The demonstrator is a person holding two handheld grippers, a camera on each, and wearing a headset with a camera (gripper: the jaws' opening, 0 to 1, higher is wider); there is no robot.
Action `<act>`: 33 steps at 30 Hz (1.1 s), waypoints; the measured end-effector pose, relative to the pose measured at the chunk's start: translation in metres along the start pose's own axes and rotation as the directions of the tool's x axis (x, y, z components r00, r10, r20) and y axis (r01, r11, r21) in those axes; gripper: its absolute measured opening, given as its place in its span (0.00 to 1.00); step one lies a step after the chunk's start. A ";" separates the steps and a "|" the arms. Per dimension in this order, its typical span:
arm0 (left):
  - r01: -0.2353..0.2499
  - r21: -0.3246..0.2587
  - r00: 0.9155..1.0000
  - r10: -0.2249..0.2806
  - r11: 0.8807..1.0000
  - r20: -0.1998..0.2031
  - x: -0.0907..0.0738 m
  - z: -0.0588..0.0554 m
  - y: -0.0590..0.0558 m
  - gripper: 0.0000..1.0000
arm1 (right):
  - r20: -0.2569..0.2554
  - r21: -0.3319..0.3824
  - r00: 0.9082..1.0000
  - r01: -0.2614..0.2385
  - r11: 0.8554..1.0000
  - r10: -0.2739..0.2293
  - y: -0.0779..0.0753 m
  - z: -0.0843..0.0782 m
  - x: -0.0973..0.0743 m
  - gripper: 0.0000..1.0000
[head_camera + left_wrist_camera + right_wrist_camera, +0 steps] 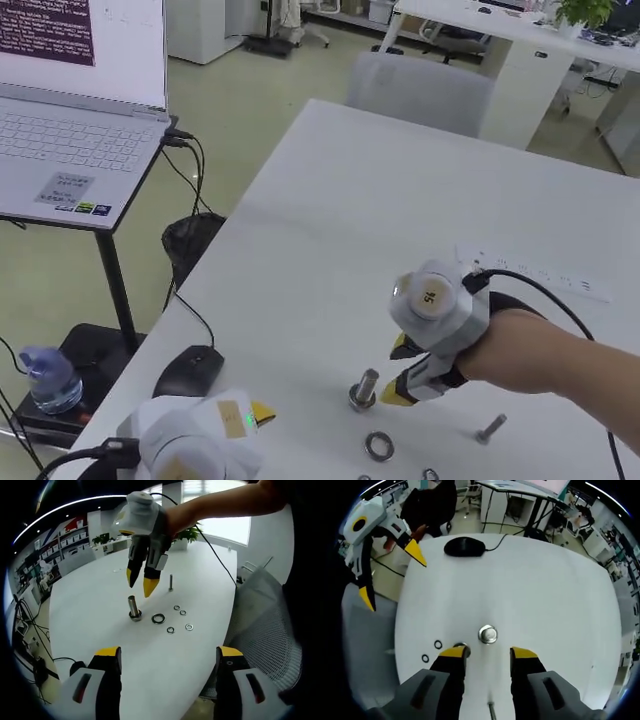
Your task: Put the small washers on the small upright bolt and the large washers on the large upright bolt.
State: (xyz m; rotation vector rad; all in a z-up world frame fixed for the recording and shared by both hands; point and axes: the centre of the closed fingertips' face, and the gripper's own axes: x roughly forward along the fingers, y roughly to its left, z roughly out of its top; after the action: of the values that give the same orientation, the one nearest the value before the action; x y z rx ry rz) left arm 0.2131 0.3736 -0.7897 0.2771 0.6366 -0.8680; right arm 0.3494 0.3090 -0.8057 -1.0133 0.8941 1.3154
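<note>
Both open and empty, the right claw (393, 373) hovers just above the large upright bolt (364, 388) near the worktop's (400, 200) front edge, the left claw (170, 652) well apart, large washer (379, 445) beside the bolt.

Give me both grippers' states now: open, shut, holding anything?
Left gripper: open, holding nothing.
Right gripper: open, holding nothing, above the large upright silver metal bolt.

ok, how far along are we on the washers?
Done: nothing clearly. The small bolt looks bare, and the wide base of the large bolt may just be its head. In hand: nothing. The right gripper hovers over the large bolt with its jaws open and empty, and the left gripper is open too. Left: one large washer and four small washers lie loose on the table.
</note>
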 end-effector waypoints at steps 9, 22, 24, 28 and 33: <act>-0.004 -0.016 1.000 0.004 1.000 0.017 -0.002 0.004 -0.004 0.76 | 0.013 -0.017 1.000 -0.024 1.000 0.024 0.023 -0.004 -0.006 0.36; -0.009 -0.024 0.999 0.010 1.000 0.037 0.001 0.007 -0.001 0.82 | 0.014 -0.045 0.999 -0.036 0.998 0.036 0.041 -0.008 -0.009 0.38; -0.010 -0.025 0.999 0.011 1.000 0.037 0.001 0.007 0.000 0.84 | 0.011 -0.042 0.999 -0.038 0.998 0.039 0.042 -0.009 -0.006 0.38; -0.008 -0.023 0.999 0.009 1.000 0.035 0.002 0.007 0.001 0.86 | 0.009 -0.036 0.999 -0.045 0.998 0.045 0.043 -0.016 0.005 0.38; 0.002 -0.024 1.000 -0.002 1.000 0.025 0.004 0.003 -0.001 0.86 | 0.004 -0.033 0.999 -0.049 0.998 0.049 0.045 -0.023 0.015 0.39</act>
State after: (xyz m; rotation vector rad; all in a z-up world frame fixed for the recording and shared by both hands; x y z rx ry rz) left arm 0.2149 0.3691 -0.7895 0.2436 0.6233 -0.8641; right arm 0.3064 0.2918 -0.8312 -1.0189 0.9008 1.3772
